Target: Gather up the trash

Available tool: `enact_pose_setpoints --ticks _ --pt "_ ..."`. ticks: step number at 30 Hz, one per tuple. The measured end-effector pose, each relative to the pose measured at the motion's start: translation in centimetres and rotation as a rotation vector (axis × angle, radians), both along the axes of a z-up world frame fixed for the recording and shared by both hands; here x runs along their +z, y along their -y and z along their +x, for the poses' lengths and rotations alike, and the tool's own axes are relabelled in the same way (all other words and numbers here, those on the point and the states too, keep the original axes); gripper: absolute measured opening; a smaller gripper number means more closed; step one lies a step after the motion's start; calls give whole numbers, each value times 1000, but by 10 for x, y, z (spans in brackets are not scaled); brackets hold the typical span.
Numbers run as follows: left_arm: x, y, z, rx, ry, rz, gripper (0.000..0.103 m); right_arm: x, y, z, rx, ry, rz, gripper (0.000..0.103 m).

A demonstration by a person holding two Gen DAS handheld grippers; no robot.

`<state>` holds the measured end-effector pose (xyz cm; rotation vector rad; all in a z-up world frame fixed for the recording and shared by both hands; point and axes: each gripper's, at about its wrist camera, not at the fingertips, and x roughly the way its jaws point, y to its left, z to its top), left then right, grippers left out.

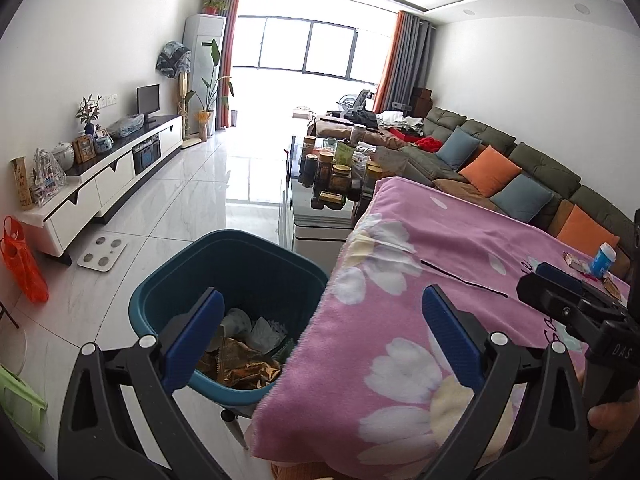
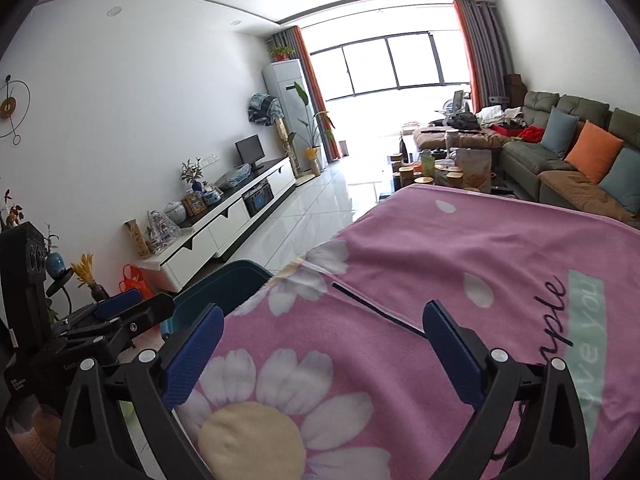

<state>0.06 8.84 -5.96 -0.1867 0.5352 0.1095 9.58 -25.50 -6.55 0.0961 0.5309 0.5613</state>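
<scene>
A teal trash bin (image 1: 228, 264) stands on the floor at the left edge of a table under a pink flowered blanket (image 1: 460, 264). The bin holds golden wrappers (image 1: 236, 364) and crumpled white paper (image 1: 262, 332). My left gripper (image 1: 320, 336) is open and empty, above the bin's right side and the blanket edge. My right gripper (image 2: 322, 356) is open and empty above the blanket (image 2: 460, 264); its body shows in the left wrist view (image 1: 568, 300). A small blue bottle (image 1: 603, 259) and wrappers (image 1: 574, 260) lie on the blanket's far right. The bin (image 2: 224, 284) shows partly in the right wrist view.
A glass coffee table (image 1: 320, 208) with several jars stands beyond the blanket. A green sofa (image 1: 500, 160) with cushions runs along the right. A white TV cabinet (image 1: 104, 184) lines the left wall, with an orange bag (image 1: 22, 264) and a scale (image 1: 102, 254) on the floor.
</scene>
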Motion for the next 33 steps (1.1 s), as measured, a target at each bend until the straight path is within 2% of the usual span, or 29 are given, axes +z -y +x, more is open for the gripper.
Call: enact_pose_setpoints --ticks 6,13,22,33 --pt "9 48 -6 -43 100 69 97 2 53 -31 -203 114 -51 96" --pt "23 91 -13 -81 184 123 97 9 98 -63 -356 246 -63 96" --pt "32 119 -34 -117 283 172 97 11 122 -87 -441 299 -49 96" --pt "39 133 -47 -141 344 191 97 14 126 -101 -481 323 -56 96"
